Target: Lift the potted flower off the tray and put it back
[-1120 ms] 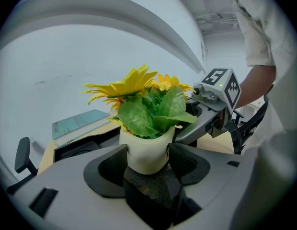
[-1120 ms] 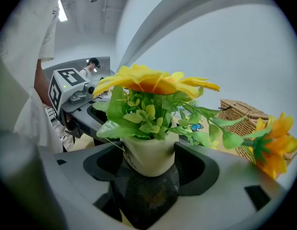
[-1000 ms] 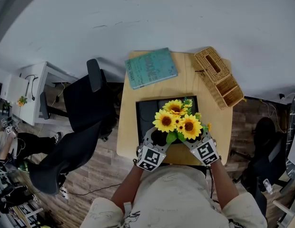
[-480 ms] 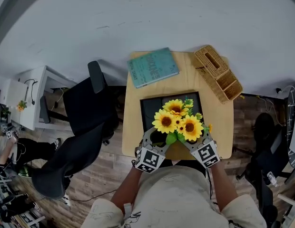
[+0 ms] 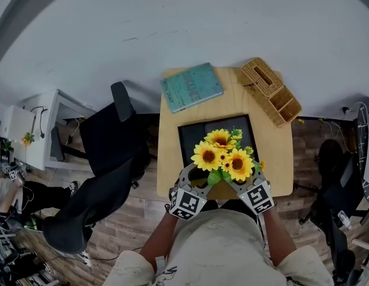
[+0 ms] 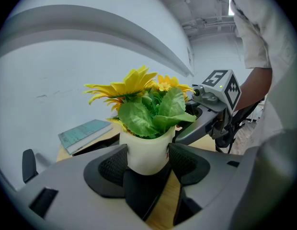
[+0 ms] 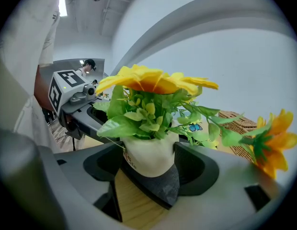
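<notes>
The potted flower (image 5: 223, 157) has yellow sunflowers and green leaves in a white pot (image 6: 146, 152). It hangs over the near part of the black tray (image 5: 190, 137), held from both sides. My left gripper (image 5: 193, 174) is shut on the pot's left side, its pads (image 6: 112, 166) pressed to the white wall. My right gripper (image 5: 241, 180) is shut on the other side of the pot (image 7: 151, 155). Bare wood shows under the pot in both gripper views. The pot is hidden beneath the blooms in the head view.
A teal book (image 5: 191, 86) lies at the far left of the small wooden table (image 5: 274, 148). A wicker organiser (image 5: 271, 92) sits at the far right corner. A black office chair (image 5: 113, 154) stands close to the table's left side.
The flower, held in both grippers, has drifted slightly toward me, toward the tray's near edge. Both grips are unchanged.
</notes>
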{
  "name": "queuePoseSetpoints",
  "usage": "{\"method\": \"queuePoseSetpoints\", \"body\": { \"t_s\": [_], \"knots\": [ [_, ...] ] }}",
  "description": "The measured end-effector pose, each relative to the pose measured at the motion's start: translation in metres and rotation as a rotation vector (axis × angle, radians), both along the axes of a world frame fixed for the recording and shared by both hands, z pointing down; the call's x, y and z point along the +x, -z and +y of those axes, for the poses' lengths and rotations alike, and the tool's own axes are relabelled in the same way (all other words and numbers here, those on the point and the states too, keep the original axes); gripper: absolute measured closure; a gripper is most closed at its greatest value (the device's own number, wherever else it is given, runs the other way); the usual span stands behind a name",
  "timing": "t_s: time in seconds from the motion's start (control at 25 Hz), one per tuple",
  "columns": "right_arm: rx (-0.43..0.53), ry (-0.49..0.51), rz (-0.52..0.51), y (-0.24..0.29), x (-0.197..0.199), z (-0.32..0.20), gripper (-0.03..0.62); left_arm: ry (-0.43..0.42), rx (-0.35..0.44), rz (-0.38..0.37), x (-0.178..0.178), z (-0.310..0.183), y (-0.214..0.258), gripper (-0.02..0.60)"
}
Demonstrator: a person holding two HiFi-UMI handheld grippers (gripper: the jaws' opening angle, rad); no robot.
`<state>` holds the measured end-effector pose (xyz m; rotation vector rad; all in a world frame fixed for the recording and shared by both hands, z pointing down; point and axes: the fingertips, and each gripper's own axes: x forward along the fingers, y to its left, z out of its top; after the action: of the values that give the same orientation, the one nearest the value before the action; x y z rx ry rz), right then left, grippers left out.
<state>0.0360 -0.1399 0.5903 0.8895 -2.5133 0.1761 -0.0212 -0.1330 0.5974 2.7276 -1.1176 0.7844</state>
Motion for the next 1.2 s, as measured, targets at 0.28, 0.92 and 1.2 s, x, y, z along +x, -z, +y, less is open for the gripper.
{"method": "queuePoseSetpoints", "body": {
  "t_s": [0.28,0.92,1.2],
  "knots": [
    [0.019,0.016,-0.001,0.009,0.000,-0.006,0.243,0.016,0.019,0.012,0.000,-0.005,0.009,0.305],
    [0.145,0.034,-0.071,0.081,-0.001,-0.013,0.246,0.011,0.133,0.076,-0.003,-0.014,0.081,0.305],
    [0.232,0.064,-0.102,0.135,-0.005,-0.019,0.249,0.020,0.235,0.152,-0.005,-0.021,0.141,0.305]
  ]
}}
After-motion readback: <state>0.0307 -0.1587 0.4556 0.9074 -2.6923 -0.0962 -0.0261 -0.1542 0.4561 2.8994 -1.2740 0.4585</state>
